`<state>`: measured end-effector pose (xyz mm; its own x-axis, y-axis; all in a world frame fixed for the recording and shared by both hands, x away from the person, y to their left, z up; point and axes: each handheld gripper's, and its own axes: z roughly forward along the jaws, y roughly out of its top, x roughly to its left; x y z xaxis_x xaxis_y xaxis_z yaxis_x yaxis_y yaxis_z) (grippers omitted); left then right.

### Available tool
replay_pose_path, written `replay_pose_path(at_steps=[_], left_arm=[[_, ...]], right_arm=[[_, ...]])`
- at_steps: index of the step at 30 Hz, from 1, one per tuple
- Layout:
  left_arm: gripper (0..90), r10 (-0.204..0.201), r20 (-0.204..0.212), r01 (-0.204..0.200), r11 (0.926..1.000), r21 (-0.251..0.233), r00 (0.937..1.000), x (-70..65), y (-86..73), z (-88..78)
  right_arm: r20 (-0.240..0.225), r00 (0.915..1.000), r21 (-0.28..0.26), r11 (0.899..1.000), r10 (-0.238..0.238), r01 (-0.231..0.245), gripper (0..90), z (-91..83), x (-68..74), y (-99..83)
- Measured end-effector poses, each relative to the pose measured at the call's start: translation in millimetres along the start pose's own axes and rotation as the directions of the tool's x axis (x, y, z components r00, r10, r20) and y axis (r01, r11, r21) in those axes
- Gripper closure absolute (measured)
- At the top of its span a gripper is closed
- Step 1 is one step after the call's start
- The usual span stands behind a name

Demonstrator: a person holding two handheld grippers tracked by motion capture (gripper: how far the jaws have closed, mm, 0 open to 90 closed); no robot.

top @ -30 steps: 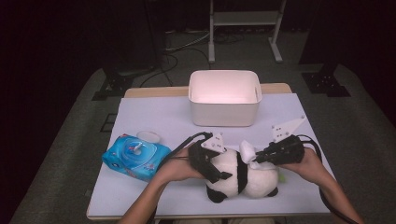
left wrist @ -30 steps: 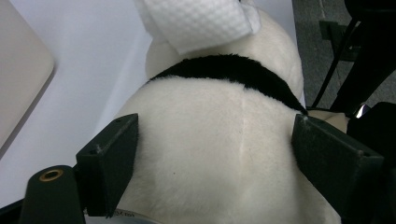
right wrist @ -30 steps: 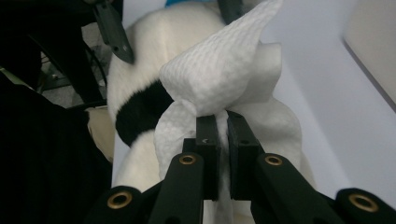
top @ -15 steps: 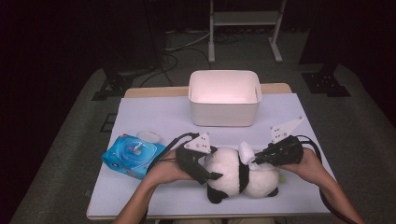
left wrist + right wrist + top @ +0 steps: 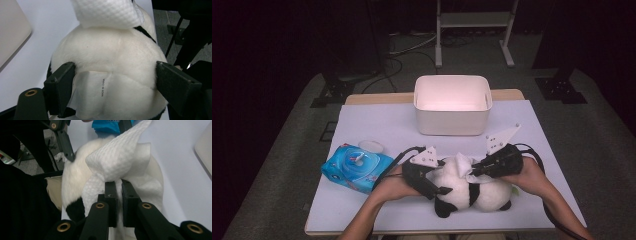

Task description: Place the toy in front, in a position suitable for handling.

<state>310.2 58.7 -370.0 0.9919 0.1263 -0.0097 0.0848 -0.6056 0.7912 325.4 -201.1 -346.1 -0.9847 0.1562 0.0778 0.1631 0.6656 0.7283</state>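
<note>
The plush panda (image 5: 472, 192) lay on its side at the near edge of the white-covered table (image 5: 377, 125), between the person's two hands. Its body was white pile with black limbs; a sewn-in label (image 5: 100, 97) printed "MADE IN CHINA" faced the left gripper view. A white embossed wipe (image 5: 117, 157) rested bunched on top of the panda's body.

The left gripper (image 5: 428, 181) straddled the panda from the left side. Its jaws stood wide, one on each flank of the white body, with the pads pressed into the pile; they had just closed slightly on it. The right gripper (image 5: 473, 171) came in from the right, above the panda. Its jaws were drawn nearly together and pinched a fold of the wipe, holding that fold against the top of the plush.

To the left of the panda, near the left forearm, lay a blue wipe packet (image 5: 356, 167) with its round lid (image 5: 371, 146) flipped back just beyond it. It could not be told how much the packet held.

Farther back, at the middle of the table and well apart from both grippers, stood a white rectangular bin (image 5: 452, 122). What showed of its interior held nothing. Beyond the table, a metal stand (image 5: 474, 30) stood on the dark floor
</note>
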Motion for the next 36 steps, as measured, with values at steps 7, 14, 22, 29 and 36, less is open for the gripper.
replay_pose_path(at_steps=[7, 14, 22, 29, 36], left_arm=[[18.5, -0.005, 0.003, 0.005, 0.9999, 0.016, 1.0, 3.3, 3.2, 2.8], [18.4, -0.005, 0.006, 0.005, 1.0, 0.008, 1.0, 4.8, 2.6, 4.7], [13.8, -0.006, 0.006, 0.006, 1.0, 0.0, 1.0, 4.4, 0.8, -2.1], [14.7, 0.016, 0.006, -0.016, 0.9999, -0.005, 0.9998, -1.3, -8.5, -8.4], [14.9, 0.013, 0.018, -0.013, 0.9998, -0.012, 0.9998, -3.0, -11.2, -4.7]], right_arm=[[-0.008, 0.9992, -0.003, 0.999, -0.04, 0.04, 83.9, 10.5, 1.6, 20.5], [-0.024, 0.9977, -0.015, 0.998, -0.063, 0.062, 83.9, 22.6, 2.6, 35.1], [-0.011, 0.9987, -0.028, 0.998, -0.05, 0.049, 83.8, 13.1, 3.4, 24.4], [0.037, 0.9992, -0.013, 1.0, 0.017, -0.016, 83.6, -6.7, 13.9, -10.7], [0.06, 0.9982, -0.019, 1.0, 0.003, -0.002, 83.5, -6.0, 32.2, -13.9]])
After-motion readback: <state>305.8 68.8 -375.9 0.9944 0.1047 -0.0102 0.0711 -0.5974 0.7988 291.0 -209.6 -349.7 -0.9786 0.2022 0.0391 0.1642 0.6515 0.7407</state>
